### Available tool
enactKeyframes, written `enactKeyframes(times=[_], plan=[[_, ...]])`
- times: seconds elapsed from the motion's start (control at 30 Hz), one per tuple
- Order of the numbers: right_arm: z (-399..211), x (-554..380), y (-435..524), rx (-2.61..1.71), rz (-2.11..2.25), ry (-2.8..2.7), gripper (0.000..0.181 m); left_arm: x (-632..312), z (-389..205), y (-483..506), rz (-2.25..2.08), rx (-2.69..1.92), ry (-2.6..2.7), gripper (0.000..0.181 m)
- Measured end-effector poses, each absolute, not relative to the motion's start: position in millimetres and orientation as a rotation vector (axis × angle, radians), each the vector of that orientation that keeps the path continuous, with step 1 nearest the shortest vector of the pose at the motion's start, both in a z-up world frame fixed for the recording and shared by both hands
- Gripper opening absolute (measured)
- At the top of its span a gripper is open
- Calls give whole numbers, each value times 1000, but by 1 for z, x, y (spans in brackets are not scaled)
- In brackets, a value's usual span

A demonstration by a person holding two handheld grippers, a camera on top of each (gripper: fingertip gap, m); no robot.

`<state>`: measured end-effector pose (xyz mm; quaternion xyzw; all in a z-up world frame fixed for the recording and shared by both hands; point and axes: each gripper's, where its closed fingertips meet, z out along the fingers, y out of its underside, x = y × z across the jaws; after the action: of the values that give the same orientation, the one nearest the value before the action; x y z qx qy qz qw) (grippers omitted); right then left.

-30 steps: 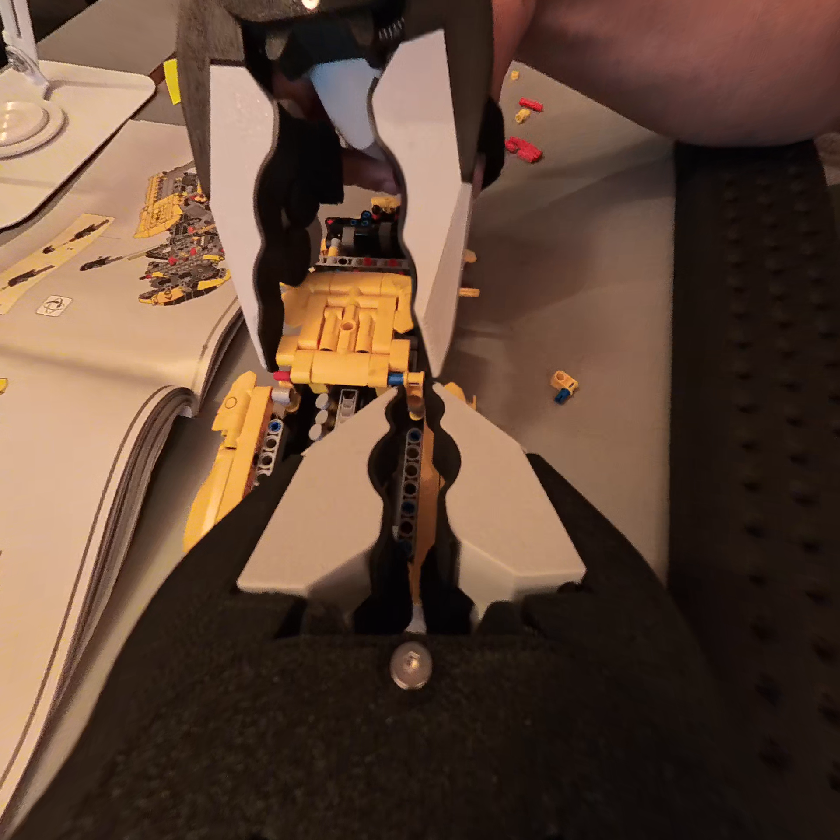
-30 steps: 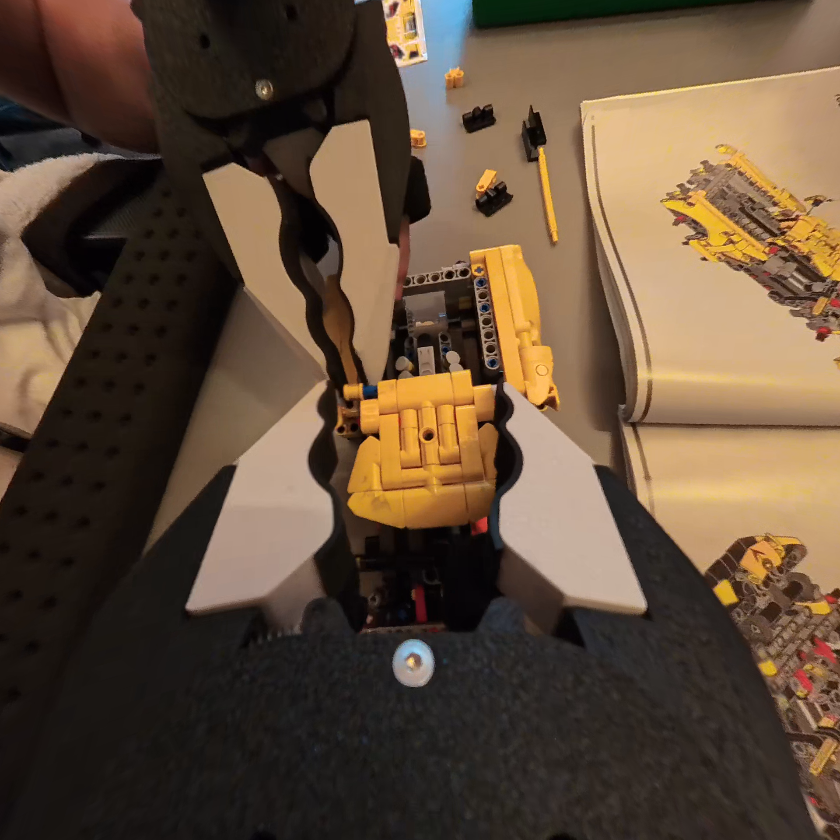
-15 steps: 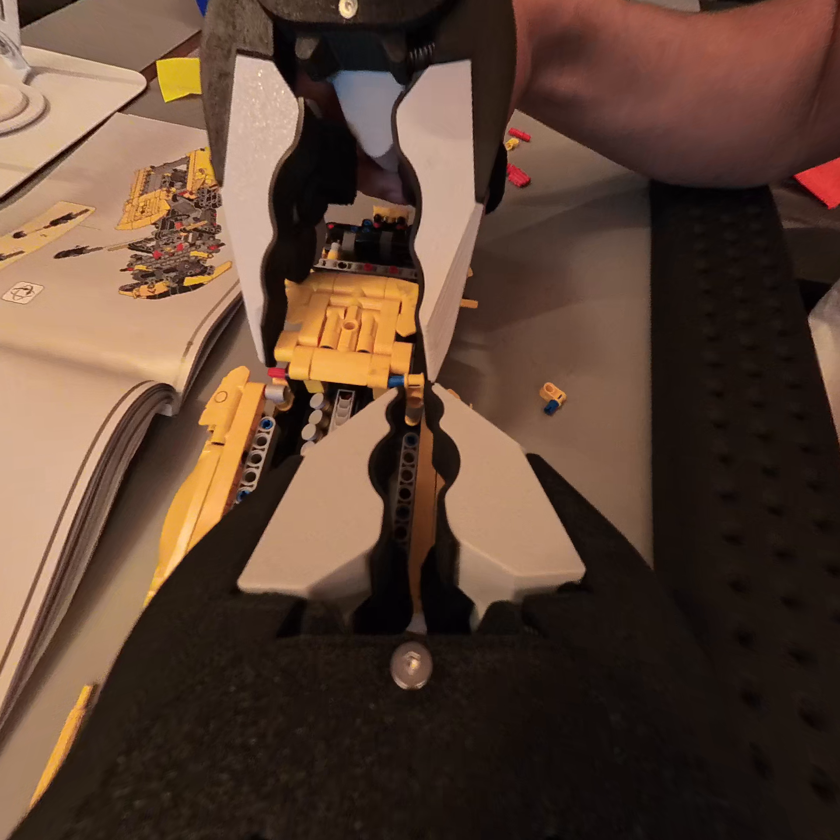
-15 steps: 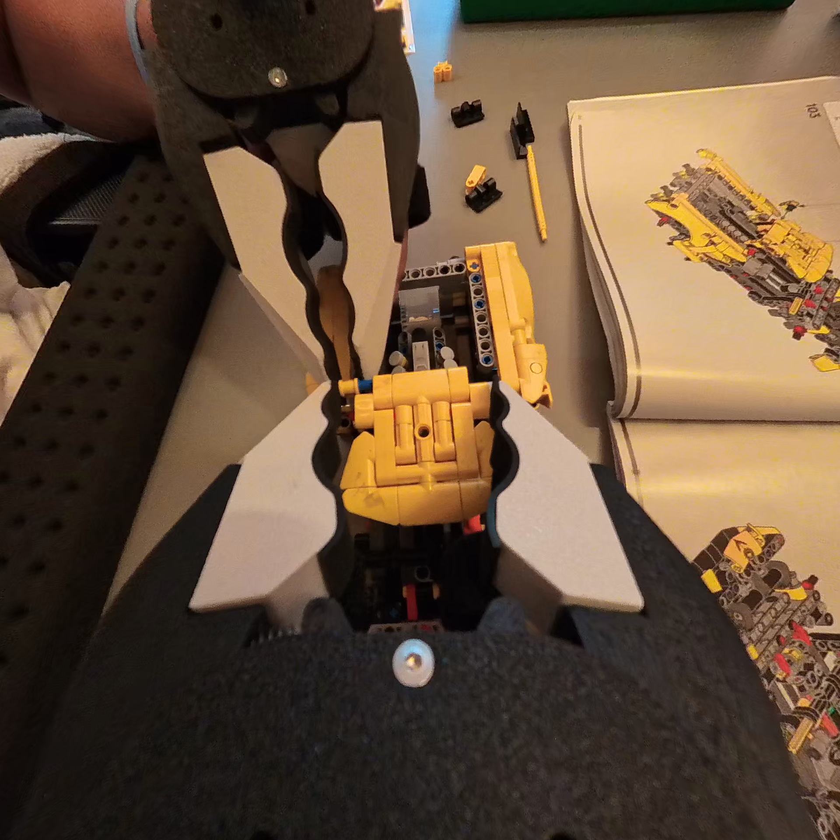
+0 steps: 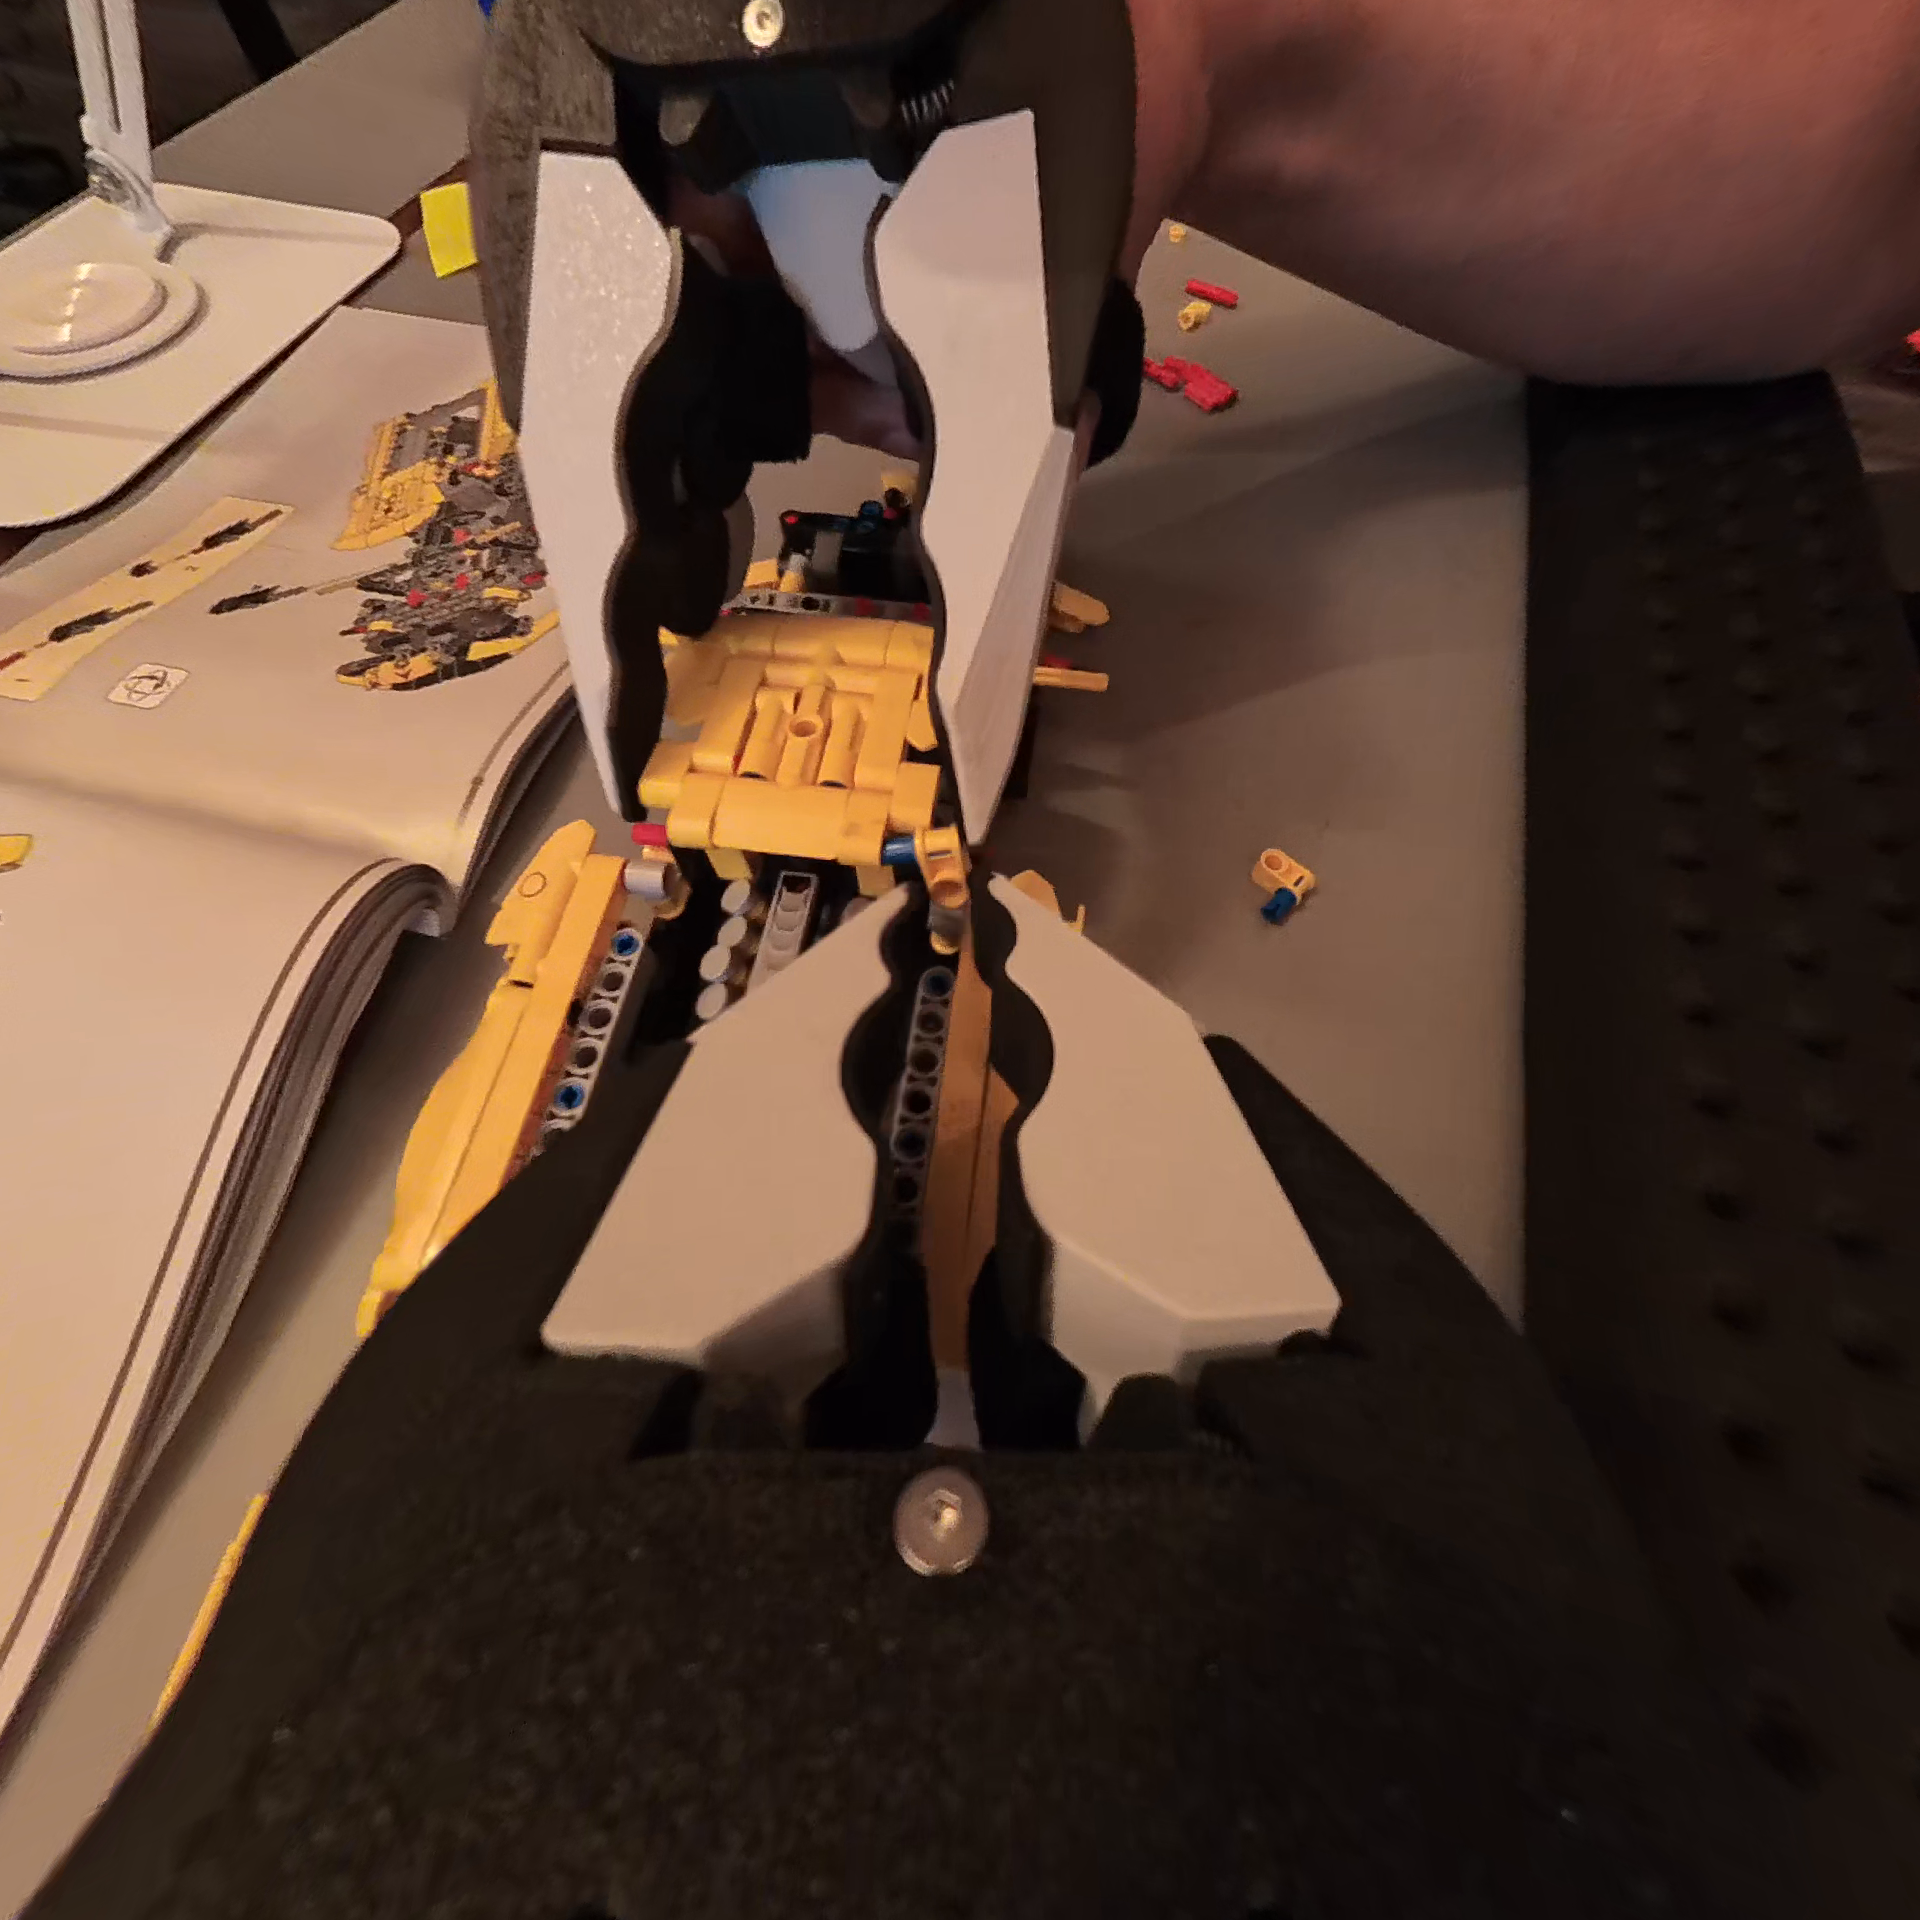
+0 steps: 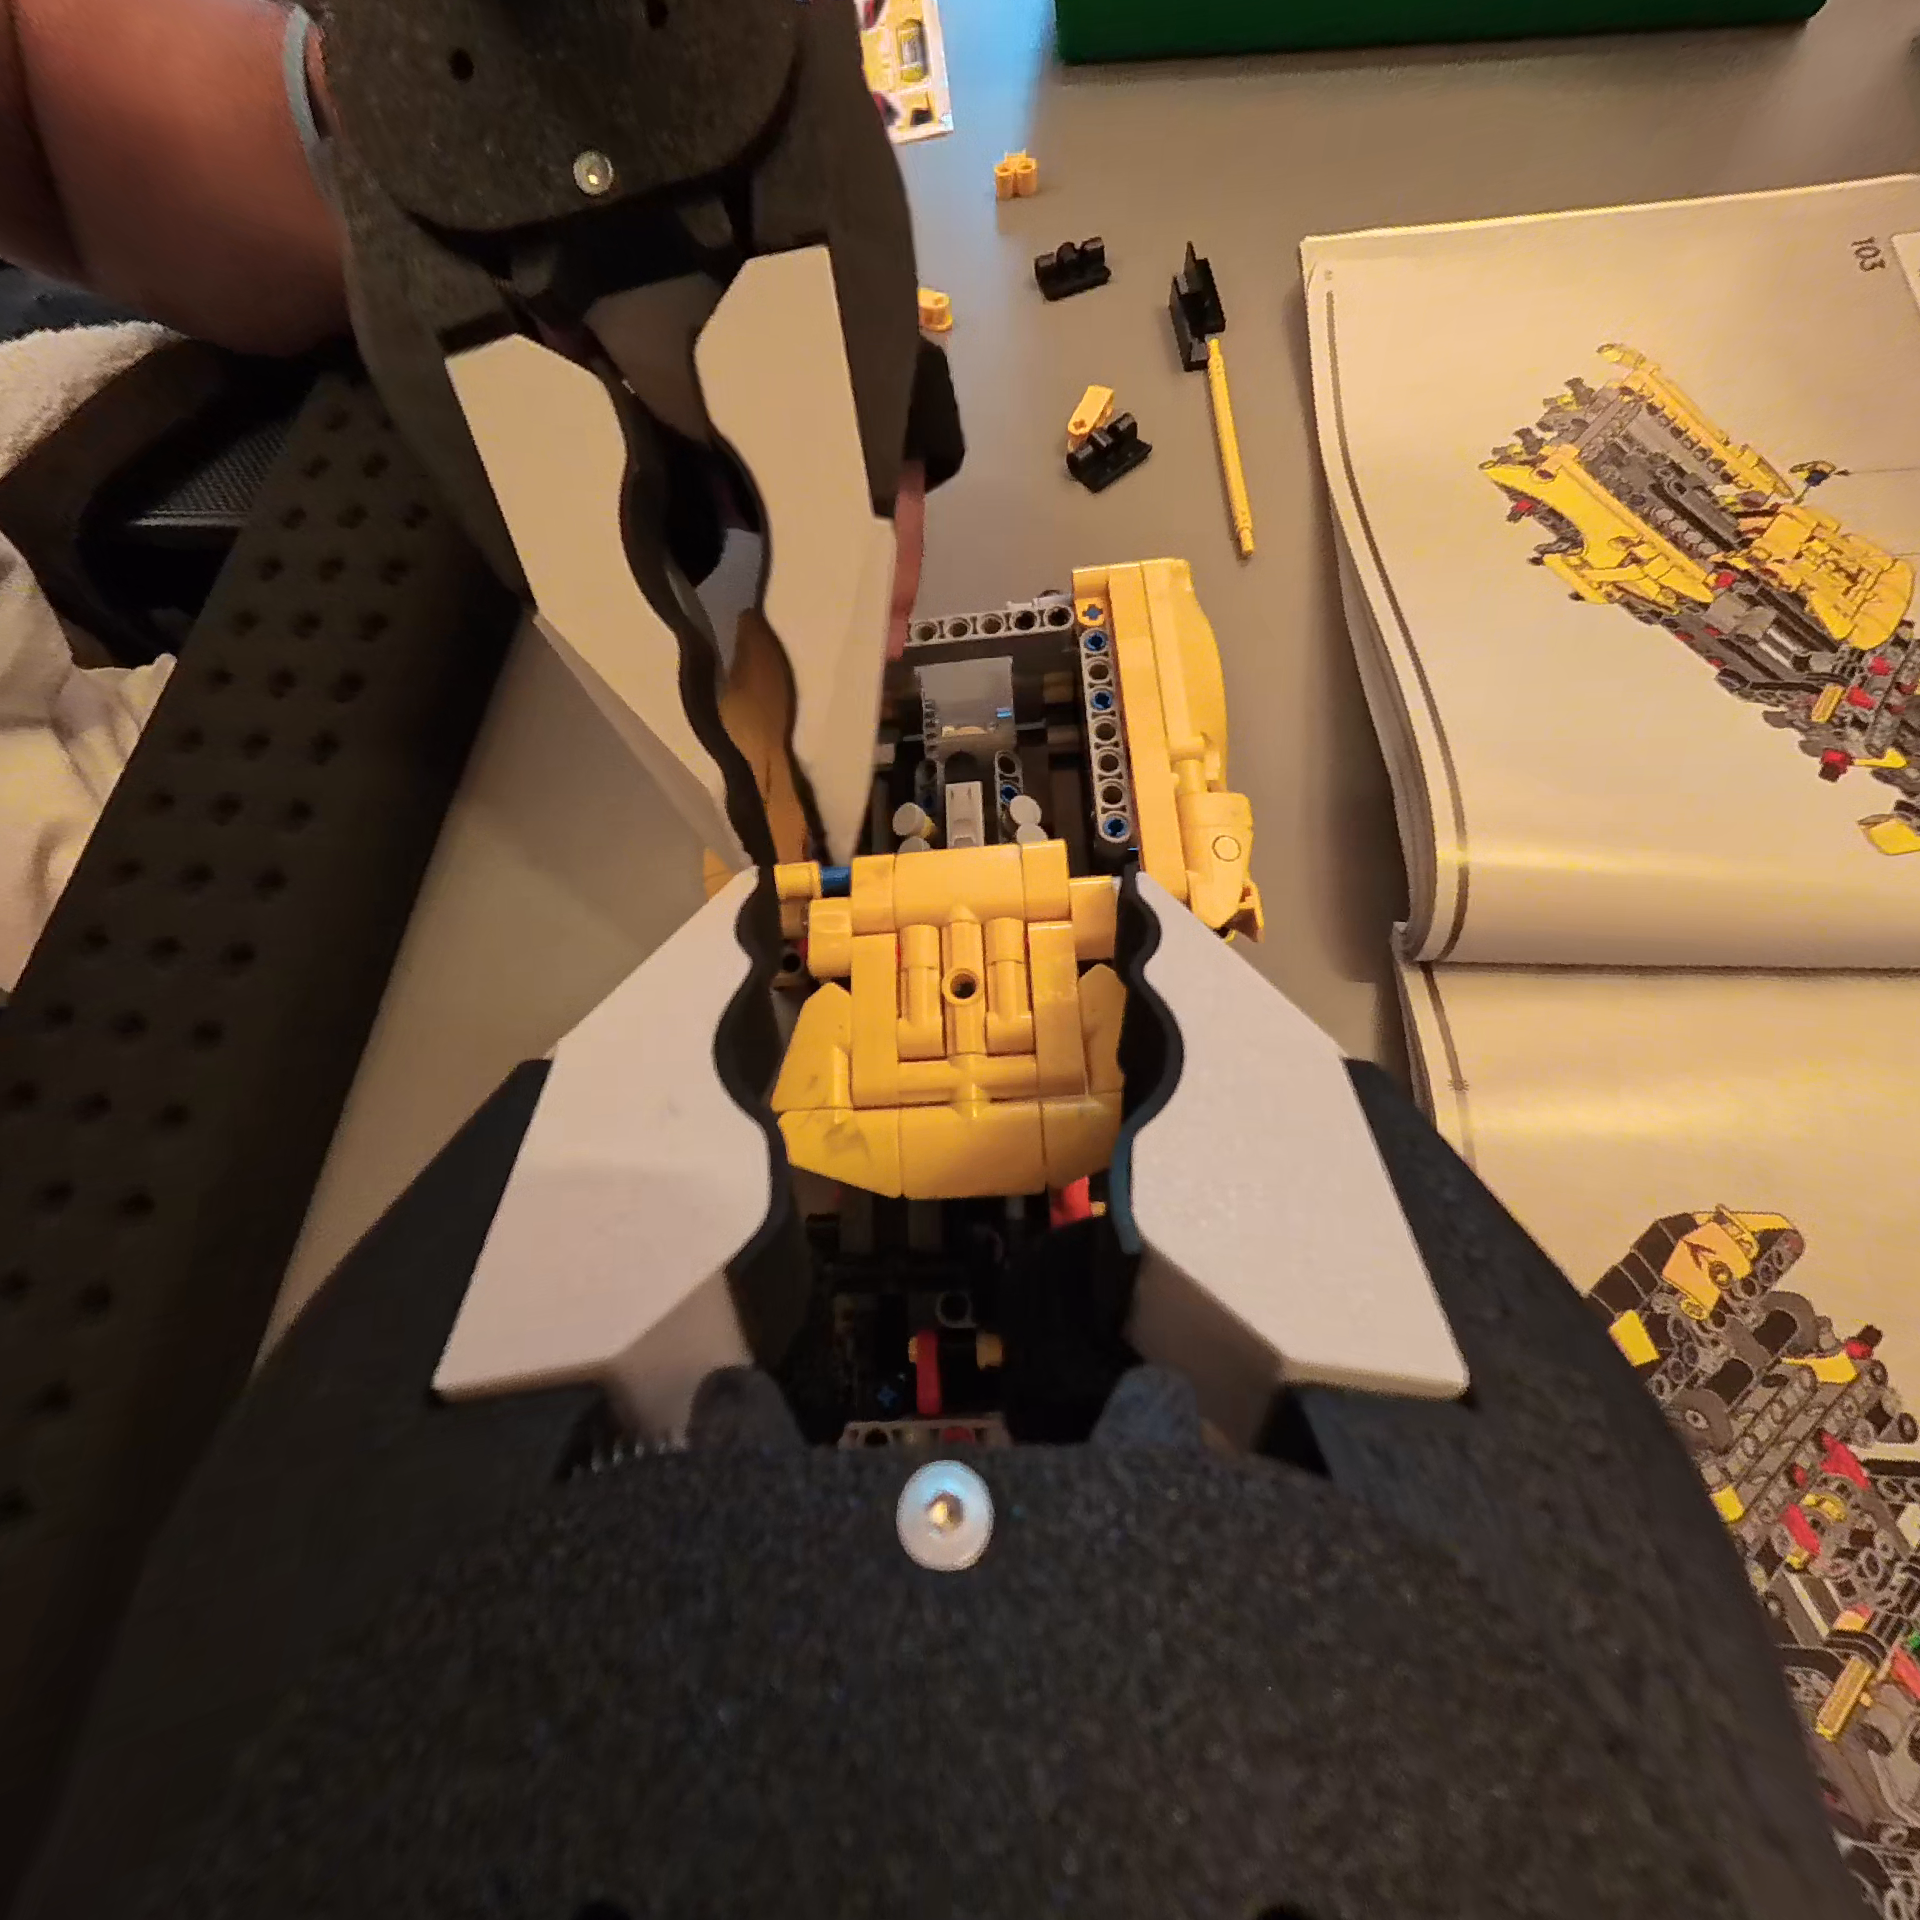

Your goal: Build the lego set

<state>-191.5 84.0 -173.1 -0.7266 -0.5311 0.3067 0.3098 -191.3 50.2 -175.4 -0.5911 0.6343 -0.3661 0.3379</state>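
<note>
A yellow, grey and black Lego vehicle model lies on the grey table. My right gripper (image 6: 945, 883) is shut on its yellow block section (image 6: 956, 1018), one finger on each side. It also shows from the front in the left wrist view (image 5: 800, 810), around the same block (image 5: 800, 738). My left gripper (image 5: 945, 904) is shut on the model's side, pinching a grey holed beam (image 5: 920, 1049) and a yellow panel (image 5: 966, 1101). In the right wrist view the left gripper (image 6: 795, 831) comes in from the upper left. A second yellow side panel (image 6: 1174, 727) is free.
An open instruction booklet (image 5: 208, 831) (image 6: 1610, 727) lies beside the model. A black perforated mat (image 5: 1714, 935) lies on the other side. Loose parts: a yellow-blue connector (image 5: 1283, 878), red pieces (image 5: 1190, 376), black pieces (image 6: 1070, 265), a yellow axle (image 6: 1229, 457). A white tray (image 5: 156, 343) stands far left. Both grippers' tips are roughly 10 cm from the yellow-blue connector (image 5: 1283, 878).
Both grippers keep their hold on the model. The views shift only slightly, and the grippers and model stay in nearly the same place.
</note>
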Motion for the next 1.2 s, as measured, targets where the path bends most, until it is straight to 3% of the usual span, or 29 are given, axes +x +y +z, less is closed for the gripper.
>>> enactKeyframes(times=[1.2], plan=[[-175, -195, 89, -1876, 740, -1402, 66, -190, -179, 54, -1059, -1608, 1753, 6]])
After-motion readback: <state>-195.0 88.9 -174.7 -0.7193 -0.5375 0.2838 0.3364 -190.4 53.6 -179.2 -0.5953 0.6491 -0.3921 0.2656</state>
